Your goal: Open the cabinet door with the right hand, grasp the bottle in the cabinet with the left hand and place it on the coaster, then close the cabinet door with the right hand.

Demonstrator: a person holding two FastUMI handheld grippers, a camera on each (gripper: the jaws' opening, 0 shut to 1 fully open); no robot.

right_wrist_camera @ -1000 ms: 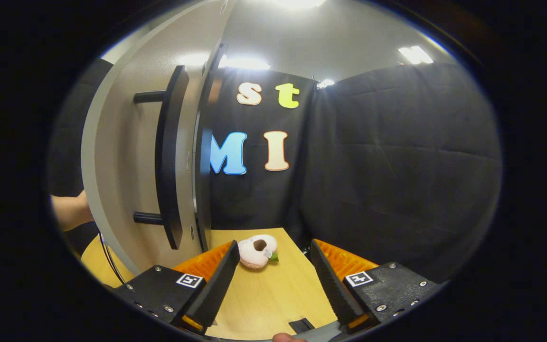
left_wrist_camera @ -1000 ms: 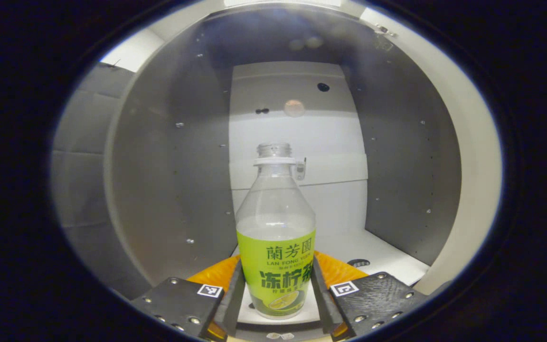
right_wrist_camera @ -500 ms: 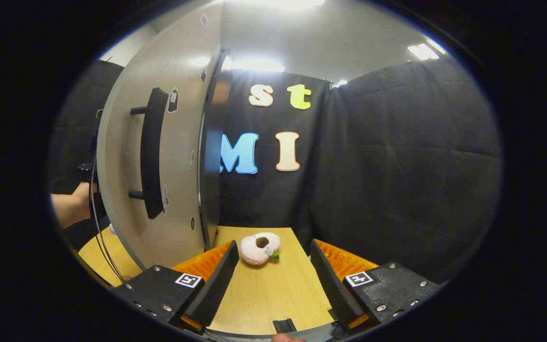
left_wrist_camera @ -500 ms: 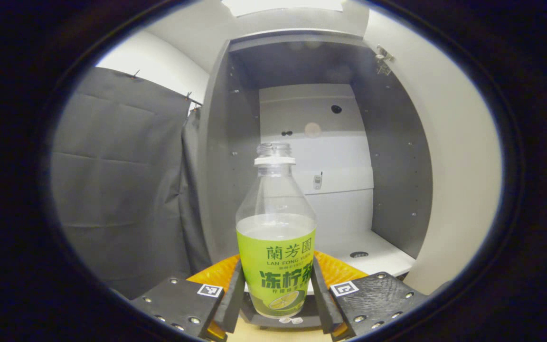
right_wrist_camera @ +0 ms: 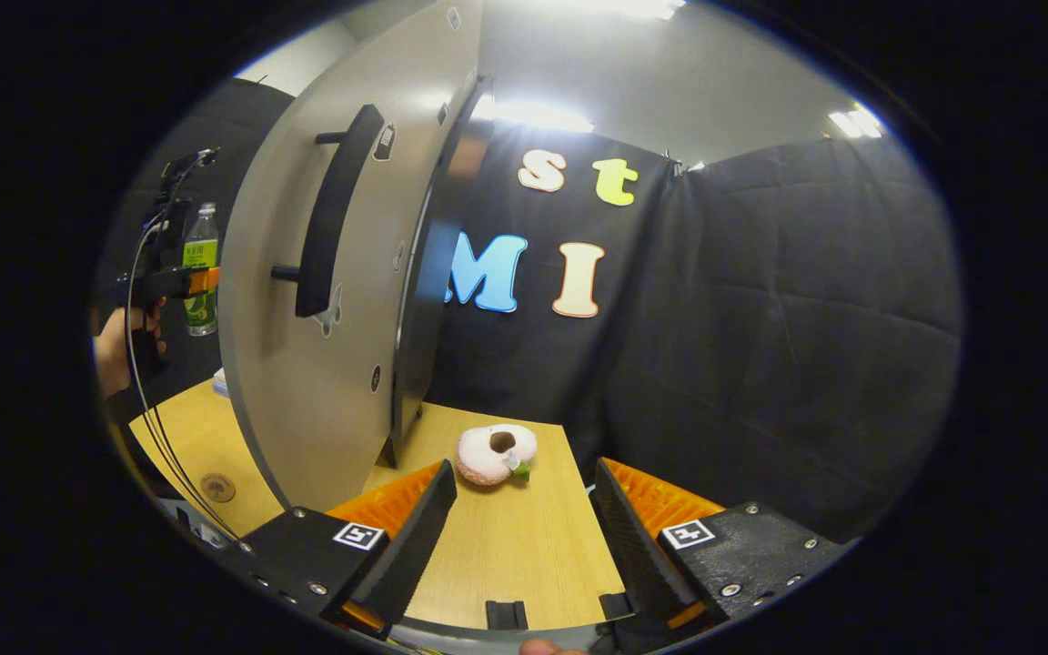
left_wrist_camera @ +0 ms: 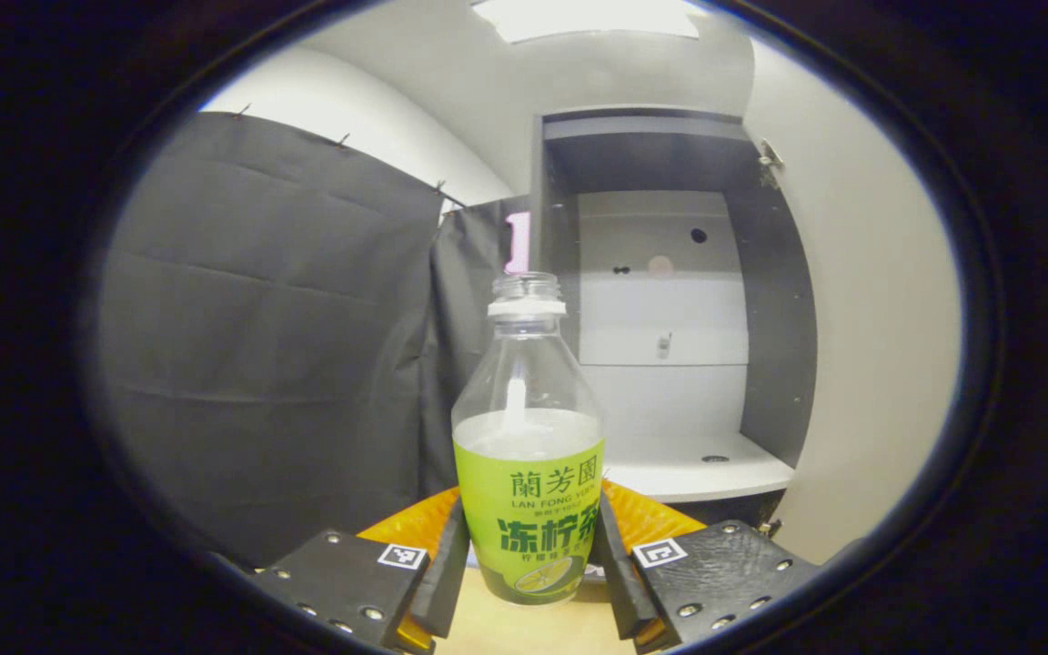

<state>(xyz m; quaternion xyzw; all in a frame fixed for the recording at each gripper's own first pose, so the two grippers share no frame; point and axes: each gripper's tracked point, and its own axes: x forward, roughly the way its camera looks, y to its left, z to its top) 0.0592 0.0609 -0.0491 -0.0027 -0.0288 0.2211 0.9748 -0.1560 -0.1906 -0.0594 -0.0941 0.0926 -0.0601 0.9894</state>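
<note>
Cabinet [left_wrist_camera: 660,300] stands open on the wooden table [right_wrist_camera: 524,555], grey side walls, white back panel, white floor shelf; its interior is bare apart from small holes and a fitting on the back panel, seen from the left gripper view. Cabinet door [right_wrist_camera: 324,300] is swung wide, pale face toward the right gripper view, with a long dark bar handle [right_wrist_camera: 333,214] mounted upright on it. Bottle [left_wrist_camera: 529,437] is out of the cabinet, upright, held in front of it and above the table: clear plastic, no cap on the threaded neck, green label round the lower half, clear liquid up to about the top of the label, upper part holding only air. Left gripper [left_wrist_camera: 529,564] has both fingers pressed on the label's sides, narrow gap, firm hold on the bottle. From the right gripper view the same bottle shows far left, beyond the door's edge, with a hand [right_wrist_camera: 119,341] under the left gripper holding it up. Right gripper [right_wrist_camera: 524,528] is spread wide with nothing between the fingers, hanging over the table apart from the door. Plush donut toy [right_wrist_camera: 497,453] lies on the table near the door's foot. Coaster [right_wrist_camera: 216,488], small round brown disc, sits on the table's near left part, nothing on it.
</note>
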